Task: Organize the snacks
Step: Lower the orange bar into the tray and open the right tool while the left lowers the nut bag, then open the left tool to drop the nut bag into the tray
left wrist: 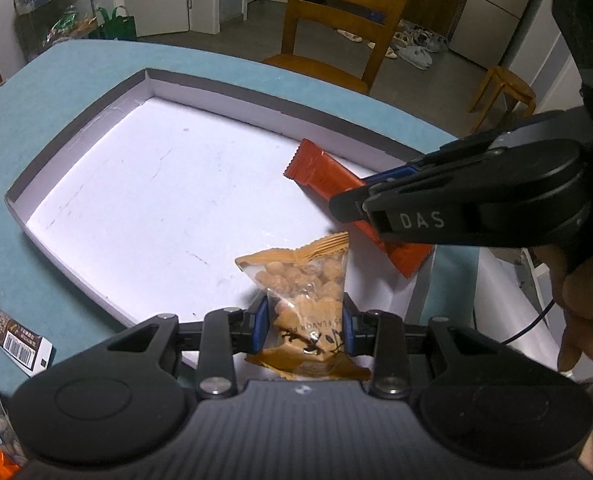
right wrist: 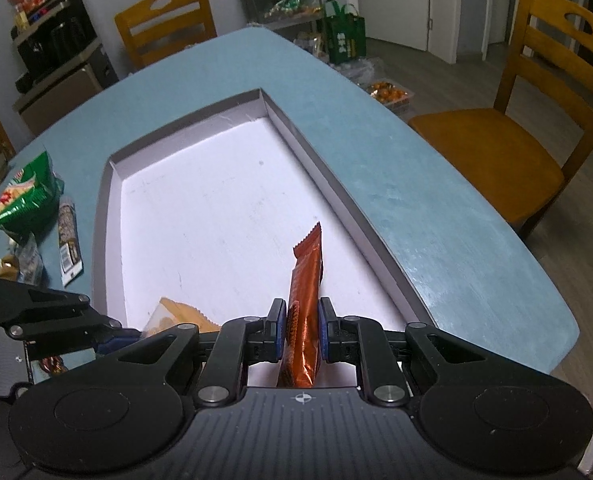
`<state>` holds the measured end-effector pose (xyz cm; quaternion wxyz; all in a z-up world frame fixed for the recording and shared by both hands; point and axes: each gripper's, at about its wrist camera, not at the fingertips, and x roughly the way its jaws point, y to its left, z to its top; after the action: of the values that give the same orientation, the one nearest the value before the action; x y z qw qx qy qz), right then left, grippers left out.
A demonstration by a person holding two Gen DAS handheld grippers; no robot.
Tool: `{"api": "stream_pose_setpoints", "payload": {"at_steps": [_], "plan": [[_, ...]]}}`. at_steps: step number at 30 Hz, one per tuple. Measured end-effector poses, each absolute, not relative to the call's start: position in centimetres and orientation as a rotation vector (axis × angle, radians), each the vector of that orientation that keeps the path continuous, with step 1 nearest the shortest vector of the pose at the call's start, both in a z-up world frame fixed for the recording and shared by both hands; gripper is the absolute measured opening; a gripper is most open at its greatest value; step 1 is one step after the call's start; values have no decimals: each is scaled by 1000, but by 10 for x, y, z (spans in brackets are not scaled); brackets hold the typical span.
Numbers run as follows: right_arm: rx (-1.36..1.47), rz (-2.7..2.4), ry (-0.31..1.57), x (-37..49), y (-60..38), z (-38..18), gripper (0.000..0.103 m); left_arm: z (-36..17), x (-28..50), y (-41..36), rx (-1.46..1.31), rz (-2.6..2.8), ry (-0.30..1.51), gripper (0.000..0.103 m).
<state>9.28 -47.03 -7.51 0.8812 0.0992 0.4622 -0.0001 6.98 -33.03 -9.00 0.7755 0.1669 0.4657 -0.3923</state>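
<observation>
A shallow white box (left wrist: 76,136) (right wrist: 112,200) with grey walls lies on the teal table. My left gripper (left wrist: 305,322) is shut on a small tan packet of coated nuts (left wrist: 308,280), held over the box's near edge. In the right wrist view that packet (right wrist: 176,314) shows only as a corner at the lower left. My right gripper (right wrist: 302,330) is shut on an orange snack bar (right wrist: 306,280), whose far end touches the box floor near the right wall. In the left wrist view the right gripper (left wrist: 356,200) comes in from the right over the orange bar (left wrist: 320,168).
Loose snacks lie on the table left of the box: a green bag (right wrist: 24,196), a brown bar (right wrist: 68,236) (left wrist: 12,336) and small packets (right wrist: 20,264). Wooden chairs (right wrist: 536,120) (left wrist: 336,20) stand around the table (right wrist: 416,200). A hand (left wrist: 576,312) holds the right gripper.
</observation>
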Motion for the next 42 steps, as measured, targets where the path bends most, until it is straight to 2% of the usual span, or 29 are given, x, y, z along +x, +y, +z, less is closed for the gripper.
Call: {"api": "stream_pose_setpoints", "payload": {"at_steps": [9,11,14,18,28,30,32,36,38,42], "plan": [[195,-10,969,91,-468,-75,21,-89,60,-329,393,-857,968,35],[192,-13,967,90,-468,-75,26,-88,60,-329,395,-854,966,37],[190,-20,955,88,-468,-72,37,-86,57,-326,389,-849,966,53],[186,-24,944,87,-468,-69,39,-81,54,-324,377,-857,932,71],[178,-26,929,85,-466,-62,43,-72,51,-319,366,-857,897,71],[176,-25,925,86,-465,-61,48,-70,50,-316,363,-854,896,71],[174,-28,920,86,-463,-59,59,-69,50,-315,360,-849,896,71],[167,-30,910,88,-460,-57,65,-66,50,-309,349,-831,896,71],[164,-29,906,89,-458,-56,73,-64,50,-305,344,-823,896,71],[157,-19,900,93,-453,-55,77,-59,50,-297,333,-801,891,71]]}}
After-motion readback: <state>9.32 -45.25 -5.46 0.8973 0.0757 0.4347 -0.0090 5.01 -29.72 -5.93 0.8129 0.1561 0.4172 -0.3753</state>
